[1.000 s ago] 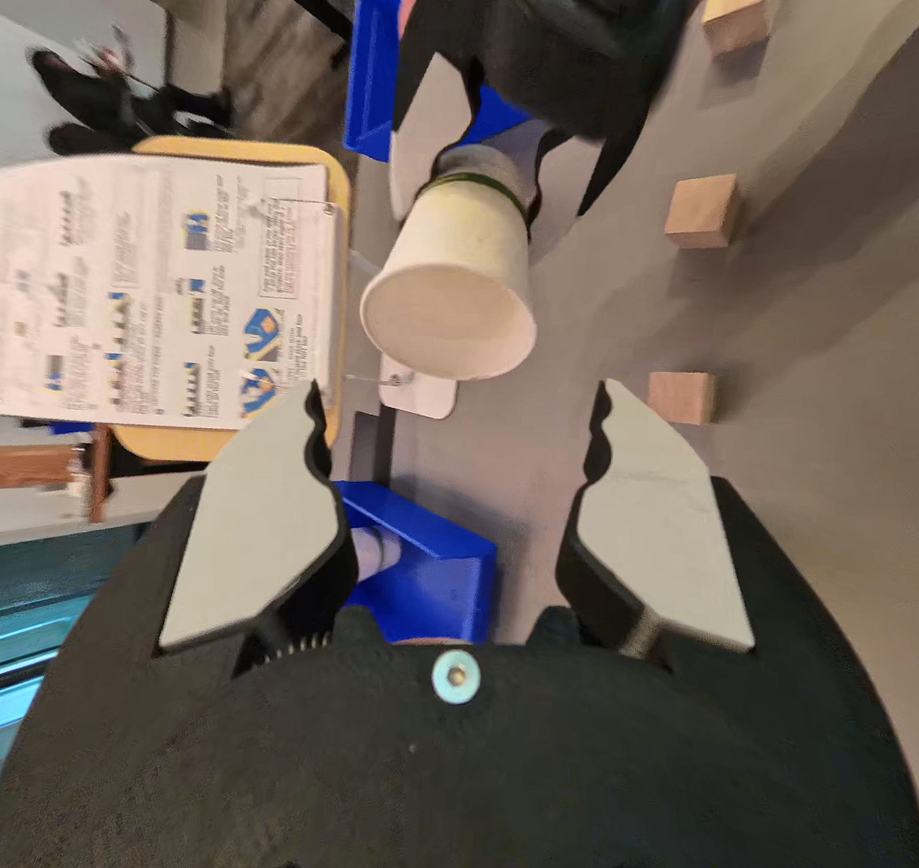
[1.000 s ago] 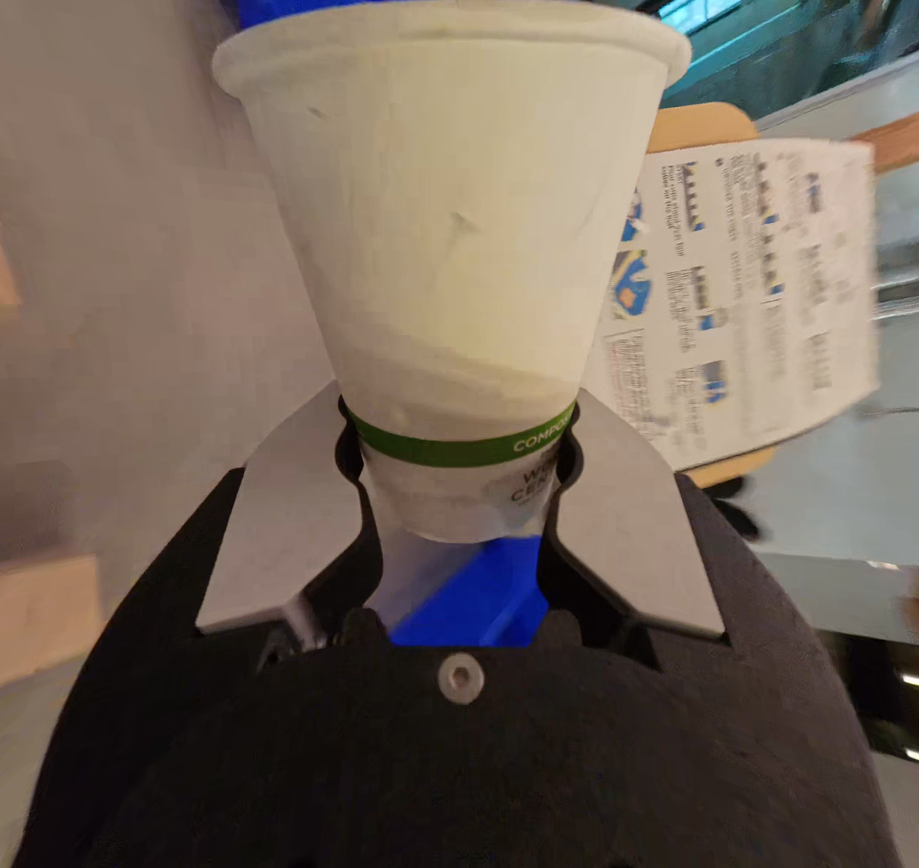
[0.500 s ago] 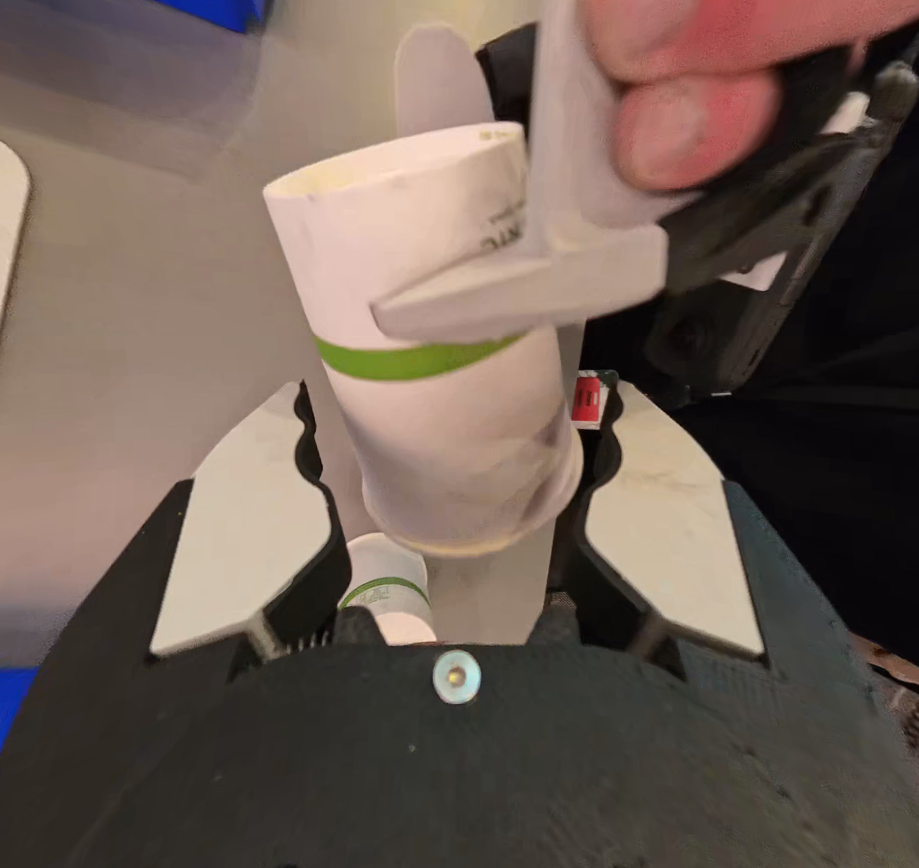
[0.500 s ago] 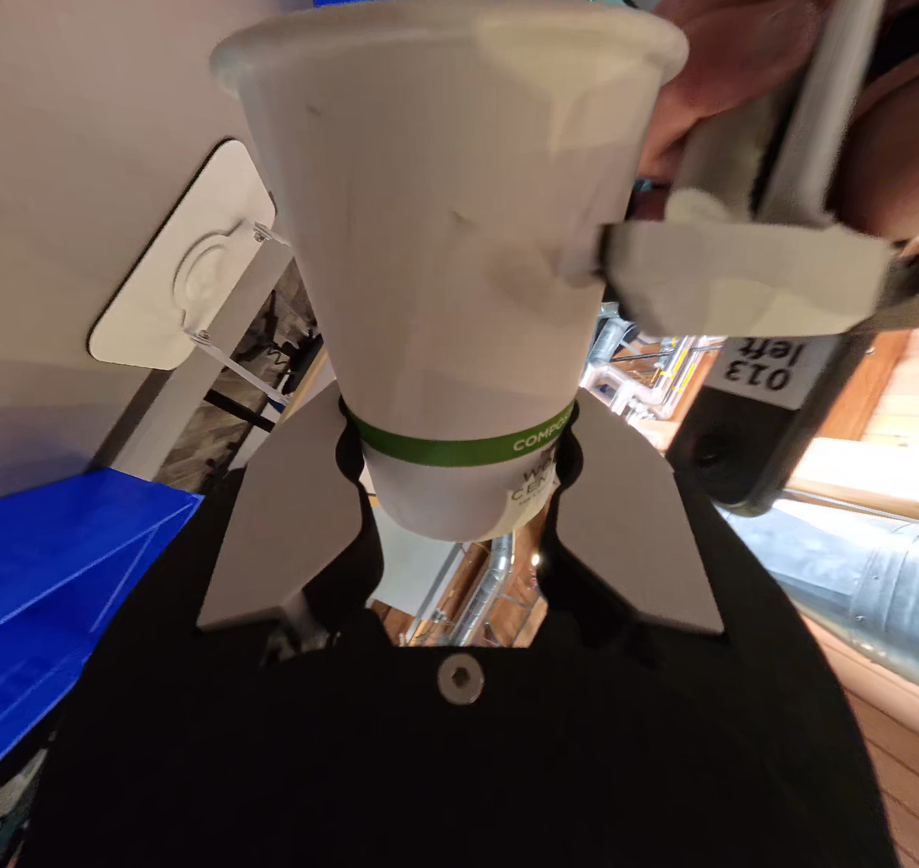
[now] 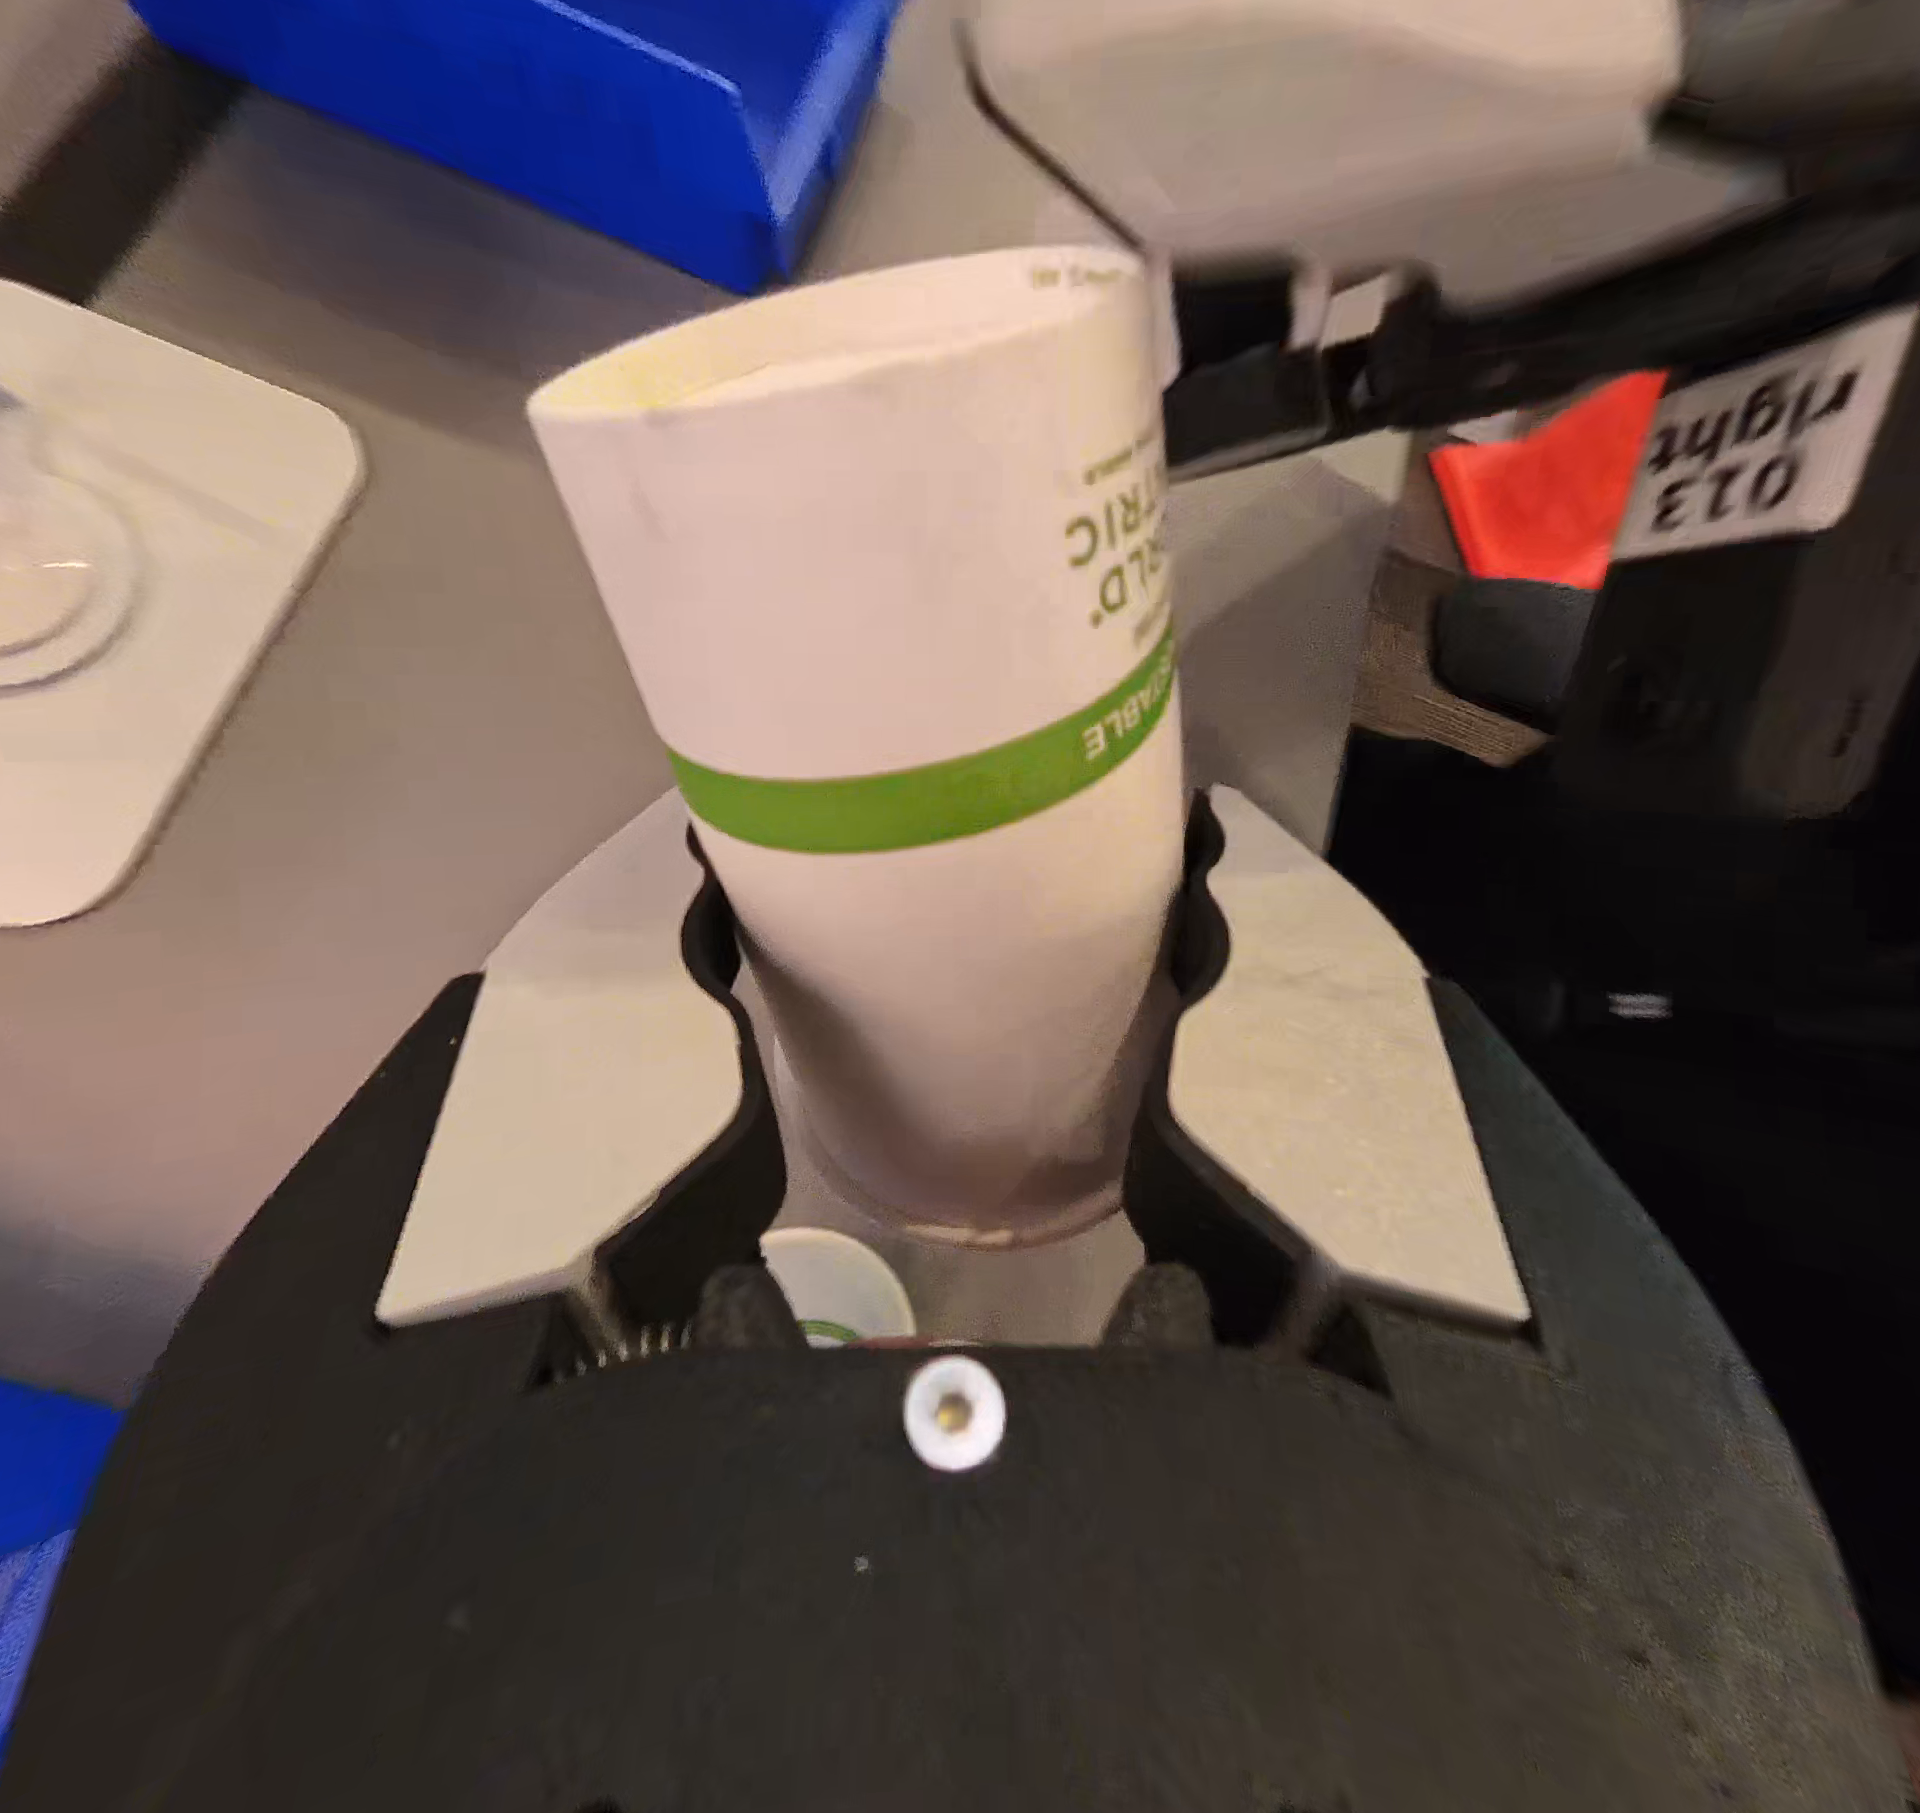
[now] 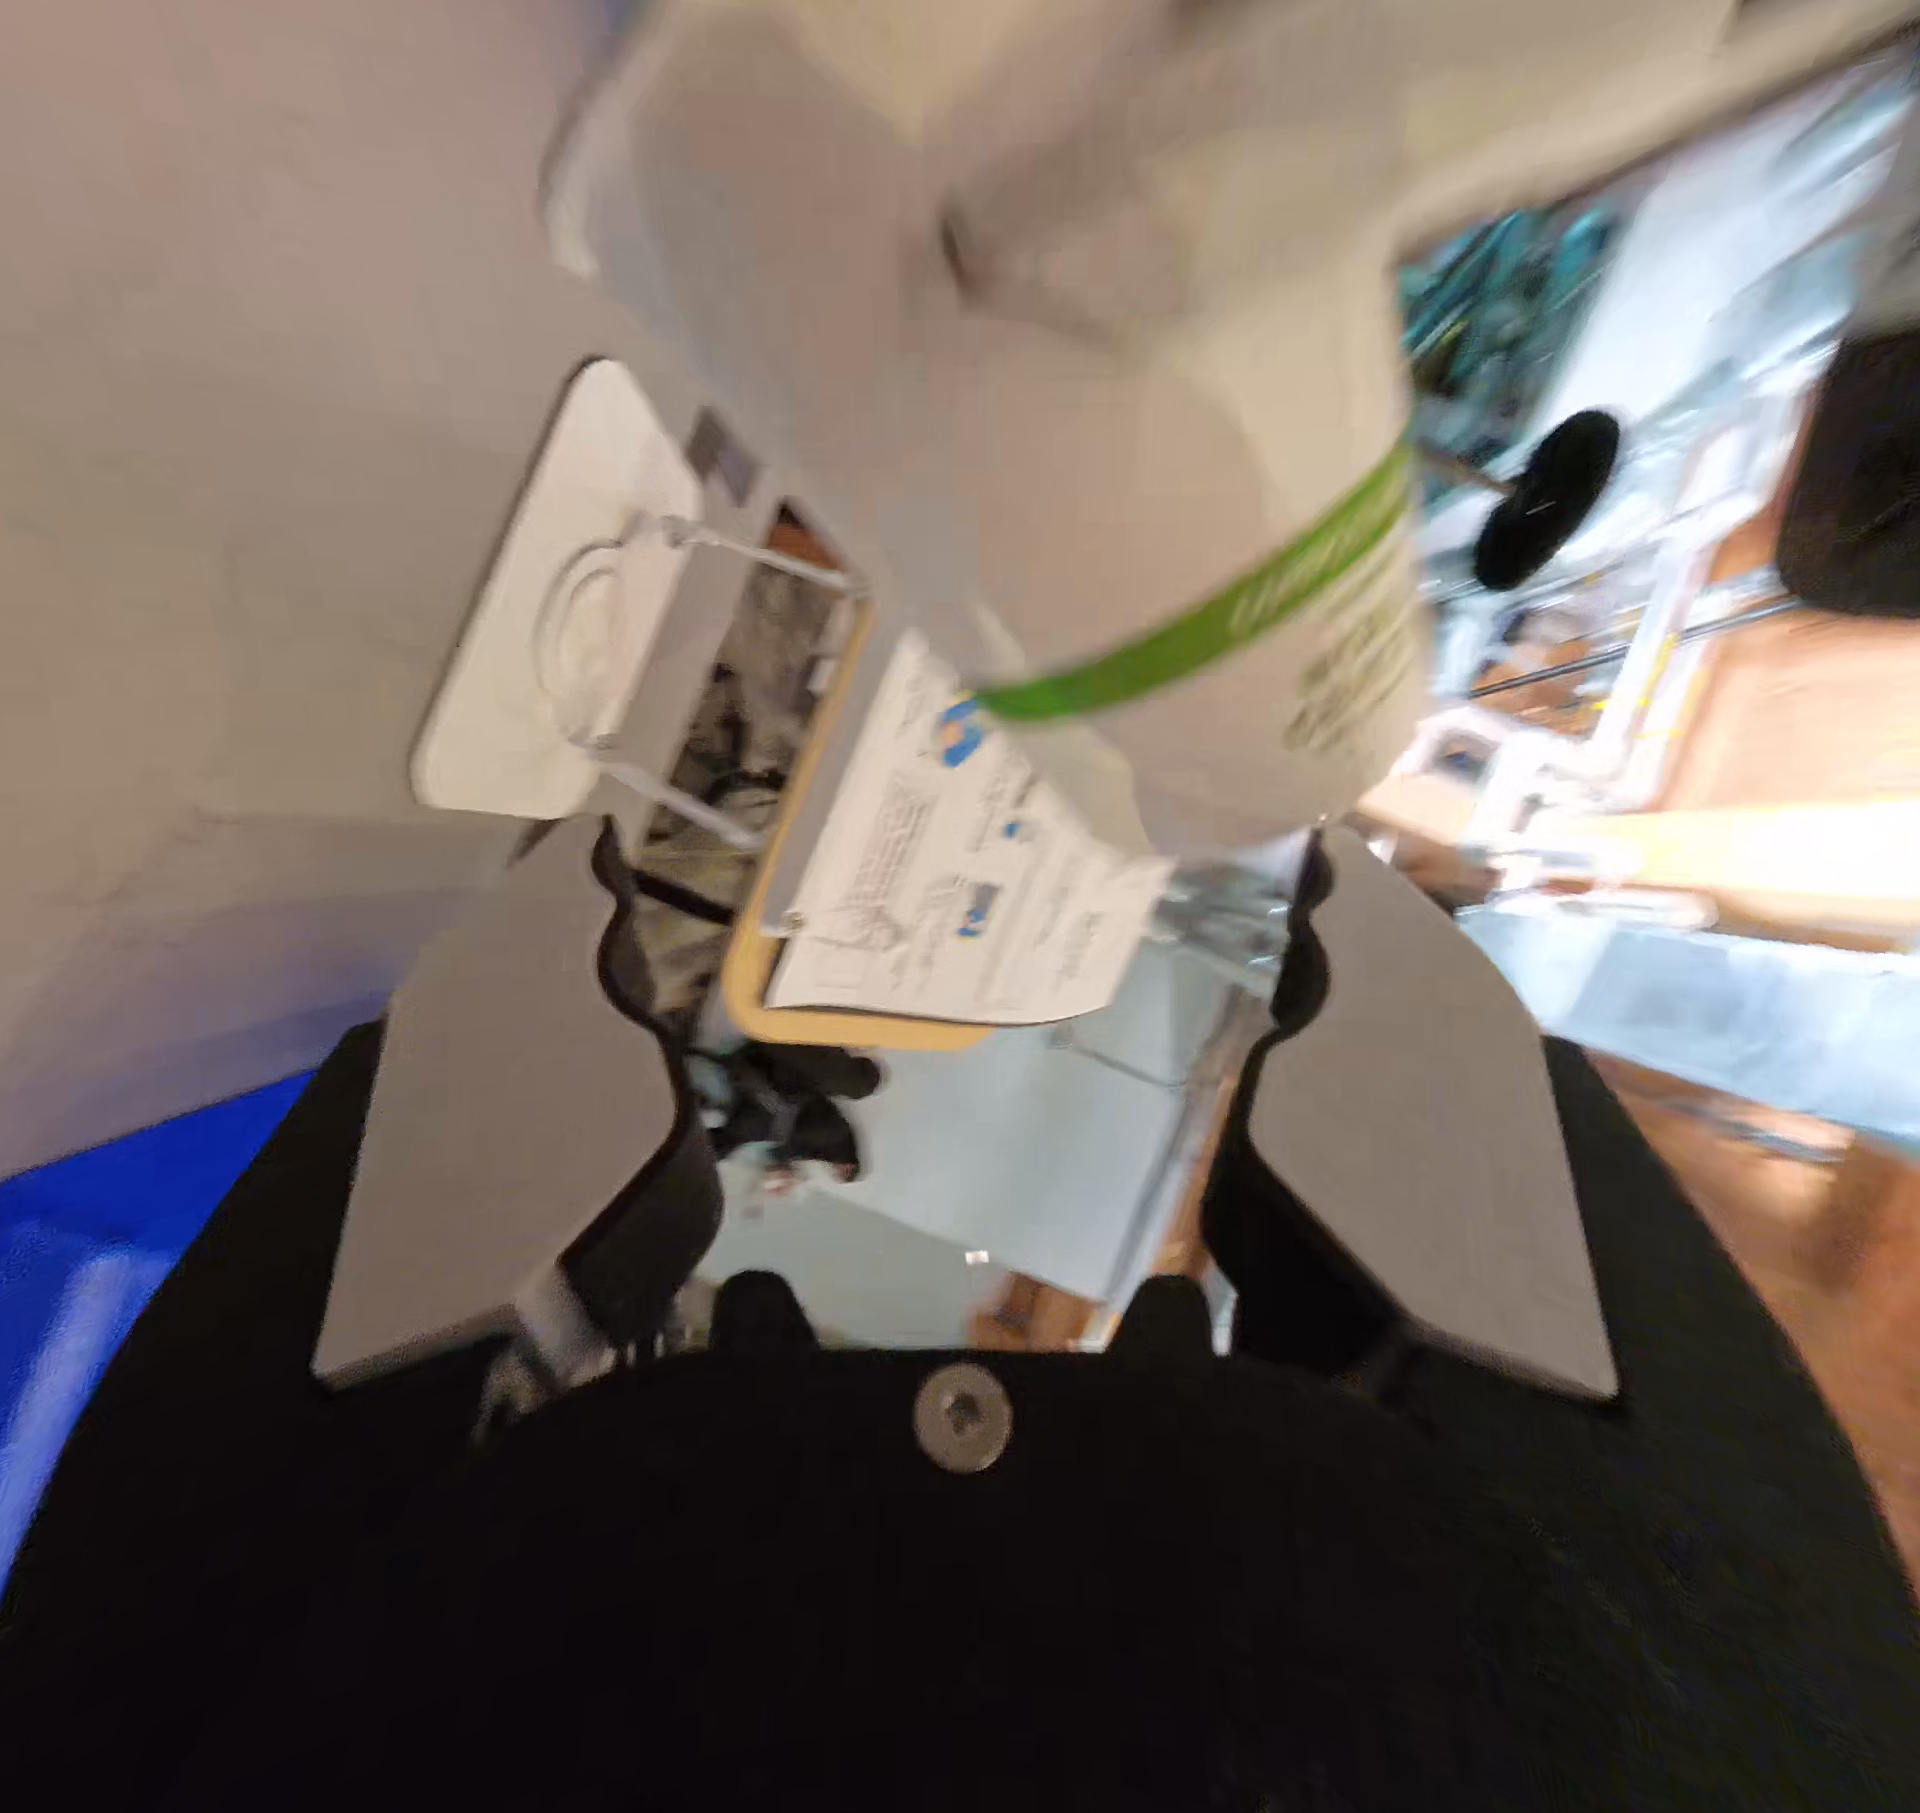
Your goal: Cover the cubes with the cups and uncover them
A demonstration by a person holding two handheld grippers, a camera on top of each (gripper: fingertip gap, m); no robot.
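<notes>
My left gripper (image 5: 951,922) is clenched on a white paper cup (image 5: 894,683) with a green band, its jaws pinching the rim end so that the flat base points away from me and tilts a little to the left. Just below that cup, in the gap behind my jaws, I can see the top of a second small white cup (image 5: 836,1290) with a trace of green, mostly hidden by my own gripper body. To the left of my fingers lies a white rounded plate with a clear dome on it (image 5: 135,600), resting on the grey table (image 5: 395,828). Farther ahead and to the left stands a blue bin (image 5: 540,59). Up and to the right, close to the cup's base, the right gripper (image 5: 1320,132) crowds the view, blurred, with a red patch and a white label on its black body. From the right wrist view, my right gripper (image 6: 956,890) stands released, jaws apart with nothing between them; the cup (image 6: 1039,413) hangs beyond its fingertips, badly smeared by motion, so I cannot tell whether anything touches it there. Past it, to the left, are the same white plate (image 6: 561,641) and a clipboard with a printed sheet (image 6: 935,911). No cubes are visible to me in either view.
</notes>
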